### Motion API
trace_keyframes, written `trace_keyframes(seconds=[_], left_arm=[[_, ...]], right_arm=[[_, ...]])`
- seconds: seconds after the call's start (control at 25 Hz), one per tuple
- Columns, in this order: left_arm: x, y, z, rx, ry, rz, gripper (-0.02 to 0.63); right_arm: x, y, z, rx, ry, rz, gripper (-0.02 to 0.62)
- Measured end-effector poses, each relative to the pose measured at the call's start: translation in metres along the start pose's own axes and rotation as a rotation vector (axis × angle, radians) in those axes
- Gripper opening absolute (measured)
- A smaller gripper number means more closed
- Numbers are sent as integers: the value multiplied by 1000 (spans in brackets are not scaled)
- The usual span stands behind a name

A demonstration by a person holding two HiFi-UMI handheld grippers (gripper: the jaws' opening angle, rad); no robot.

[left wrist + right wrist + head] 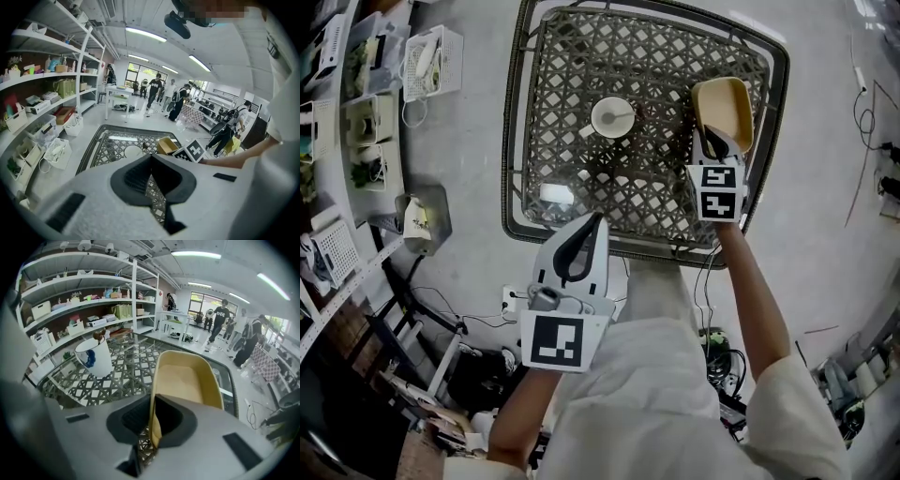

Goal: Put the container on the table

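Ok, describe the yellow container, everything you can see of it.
The yellow container is a shallow open tub with rounded corners and a thin rim. It is matte tan-yellow, plastic by the look, and empty. Its opening faces up. The right gripper is shut on its near wall, one jaw inside and one outside. It sits over the far right part of the lattice table; whether it rests on the top or hangs just above cannot be told.

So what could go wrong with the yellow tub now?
1. The right gripper pinches just one thin wall of the tub with its fingers, so the tub might tilt or slip out.
2. The tub is close to the right edge of the table. Let go there, it could end up partly off the edge and fall.
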State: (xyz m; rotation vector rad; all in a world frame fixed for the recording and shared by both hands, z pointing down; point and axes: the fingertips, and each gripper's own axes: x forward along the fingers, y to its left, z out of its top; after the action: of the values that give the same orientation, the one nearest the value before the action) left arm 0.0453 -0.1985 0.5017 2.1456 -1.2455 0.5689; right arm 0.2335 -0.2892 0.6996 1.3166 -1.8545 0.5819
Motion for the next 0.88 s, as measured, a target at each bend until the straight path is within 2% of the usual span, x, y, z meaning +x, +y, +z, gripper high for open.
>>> trace_keyframes(seconds=[0.08, 0.16, 0.48, 0.72, 0.88], left_arm=[[5, 2, 0, 2, 1, 3, 25], [8, 3, 0, 4, 4, 5, 23], [7, -1, 11, 8, -21, -2, 24], [-4, -7, 26, 32, -55, -9, 24], [-16, -9, 38, 37, -83, -7, 23]], right_arm=[[8, 2, -1, -13, 11, 11, 49], [11, 4, -1, -20, 15, 22, 89], [1, 1, 11, -2, -18, 20, 92], [-30, -2, 29, 14, -75, 21, 40], [-60, 1, 47, 21, -122, 37, 29]])
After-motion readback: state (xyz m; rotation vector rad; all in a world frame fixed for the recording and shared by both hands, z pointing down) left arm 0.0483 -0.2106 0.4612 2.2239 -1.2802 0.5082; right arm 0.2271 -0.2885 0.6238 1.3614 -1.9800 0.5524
